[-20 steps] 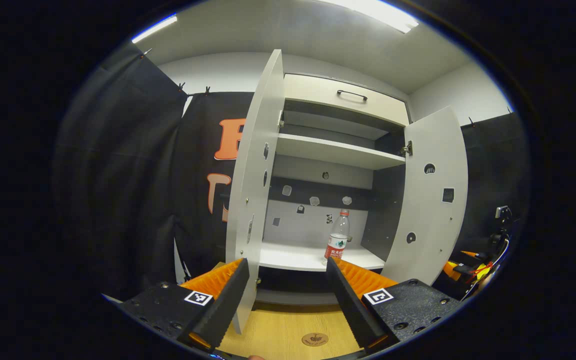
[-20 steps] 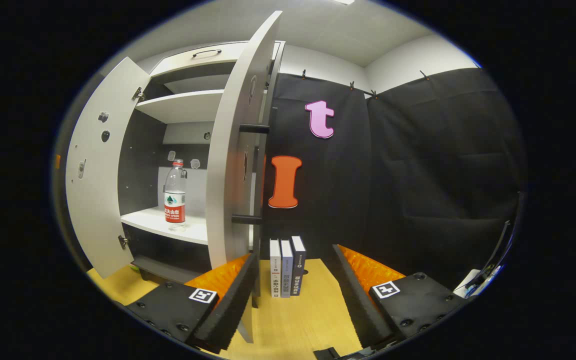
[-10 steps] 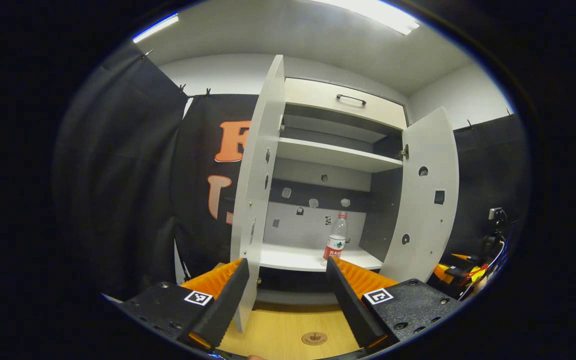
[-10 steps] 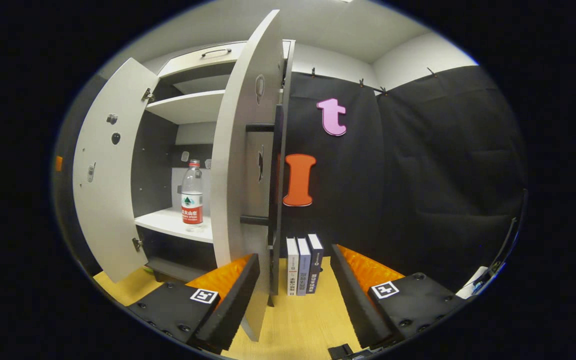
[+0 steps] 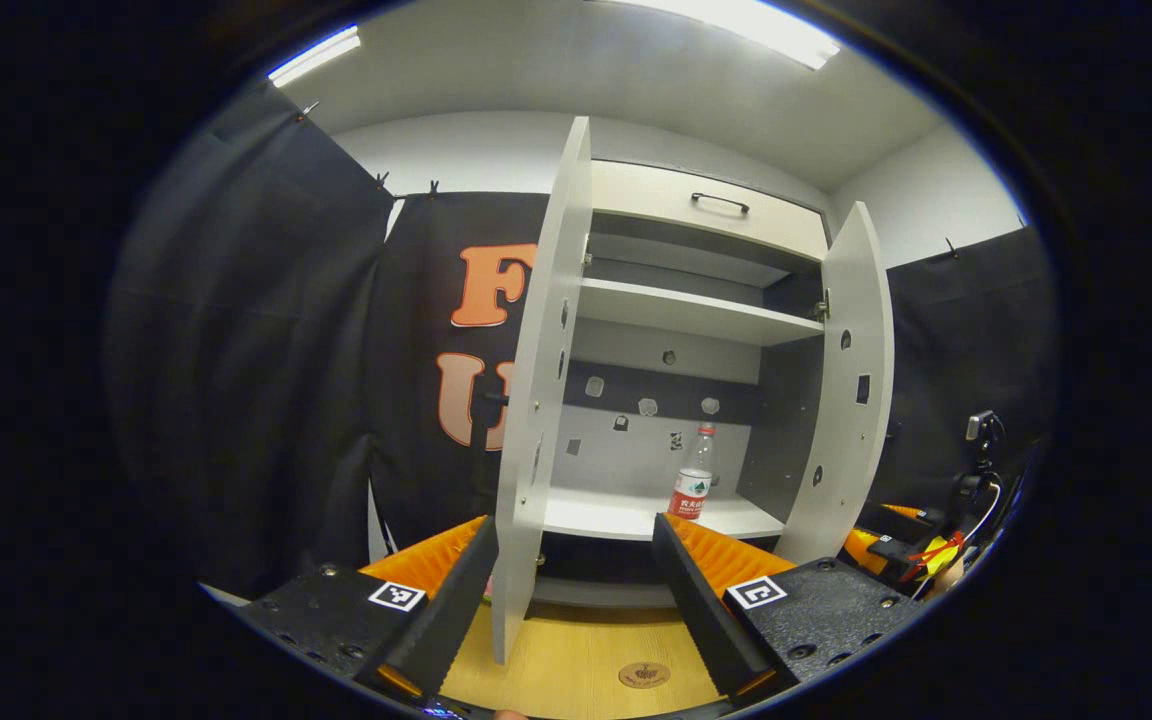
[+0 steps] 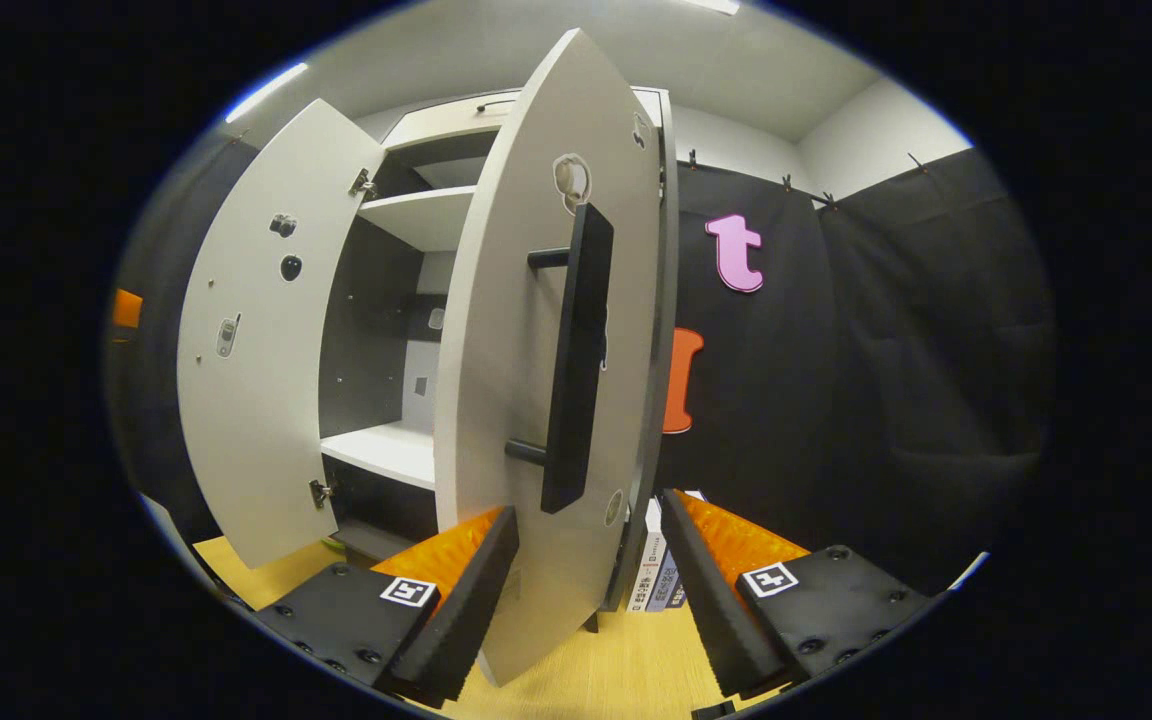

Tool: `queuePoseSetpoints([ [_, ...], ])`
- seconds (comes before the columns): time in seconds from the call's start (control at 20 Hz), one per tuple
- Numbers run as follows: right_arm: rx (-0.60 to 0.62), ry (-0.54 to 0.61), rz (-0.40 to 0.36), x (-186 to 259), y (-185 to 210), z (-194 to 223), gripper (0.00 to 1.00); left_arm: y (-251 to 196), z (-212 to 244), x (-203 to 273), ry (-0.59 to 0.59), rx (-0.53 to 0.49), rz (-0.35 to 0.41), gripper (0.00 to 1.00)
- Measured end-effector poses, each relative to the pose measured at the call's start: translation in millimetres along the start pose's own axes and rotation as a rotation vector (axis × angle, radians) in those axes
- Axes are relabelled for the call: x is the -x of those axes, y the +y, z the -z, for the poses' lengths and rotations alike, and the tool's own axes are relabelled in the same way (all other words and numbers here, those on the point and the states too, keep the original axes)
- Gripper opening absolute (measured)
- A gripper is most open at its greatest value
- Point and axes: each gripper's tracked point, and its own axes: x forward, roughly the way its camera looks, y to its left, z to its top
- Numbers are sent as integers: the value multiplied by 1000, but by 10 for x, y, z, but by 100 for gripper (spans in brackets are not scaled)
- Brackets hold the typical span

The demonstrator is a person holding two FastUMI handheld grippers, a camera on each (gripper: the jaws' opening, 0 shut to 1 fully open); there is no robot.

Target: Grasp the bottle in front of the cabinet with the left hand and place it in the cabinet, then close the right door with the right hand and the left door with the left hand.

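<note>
A clear bottle (image 5: pixel 693 485) with a red label and red cap stands upright on the lower shelf of the white cabinet (image 5: pixel 701 315), toward its right side. Both doors stand partly open. In the left gripper view the left door (image 5: pixel 536 420) shows almost edge-on, and its lower edge hangs between the fingers of my open left gripper (image 5: pixel 571 600), which holds nothing. In the right gripper view the right door (image 6: pixel 506 350) with its long black handle (image 6: pixel 576 360) is close in front. My right gripper (image 6: pixel 586 600) is open, with the door's bottom corner between its fingers. This door hides the bottle there.
The cabinet stands on a wooden tabletop (image 5: pixel 576 670) with a small round disc (image 5: pixel 644 675) on it. A few upright books (image 6: pixel 661 580) stand beside the cabinet behind the right door. The left door (image 6: pixel 256 380) swings out at the left.
The right door has swung toward shut as my right gripper came around to its outer face, and it now hides the bottle there. The left gripper view has shifted slightly left.
</note>
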Motion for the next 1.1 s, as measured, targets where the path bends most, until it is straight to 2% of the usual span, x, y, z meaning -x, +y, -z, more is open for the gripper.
queuePoseSetpoints([
  [0.2,25,-39,14,-281,45,-63,95,177,59,91,7,14,-31,95],
  [0.4,12,-68,-11,-609,217,-89,95,355,122,131,20,15,-63,95],
  [0.55,51,-51,-18,-942,324,-15,96,448,97,117,10,65,-69,94],
  [0.6,45,-34,-24,-1048,348,34,91,518,99,110,10,69,-79,94],
  [0.65,28,-19,-30,-1121,361,53,100,591,115,116,12,64,-93,95],
  [0.7,11,-11,-26,-1143,333,59,97,667,113,124,12,54,-108,94],
  [0.75,-3,-15,-21,-1127,289,43,88,733,122,116,13,45,-122,94],
  [0.8,-9,-14,-13,-1111,254,44,93,785,133,111,13,34,-132,94],
  [0.85,-13,-16,-7,-1115,258,46,87,839,132,88,12,23,-142,94],
  [0.9,-12,-15,-2,-1116,260,56,93,881,146,66,15,10,-149,94],
  [1.1,-14,-2,10,-1128,275,44,93,1005,205,-108,27,-3,-155,94],
])
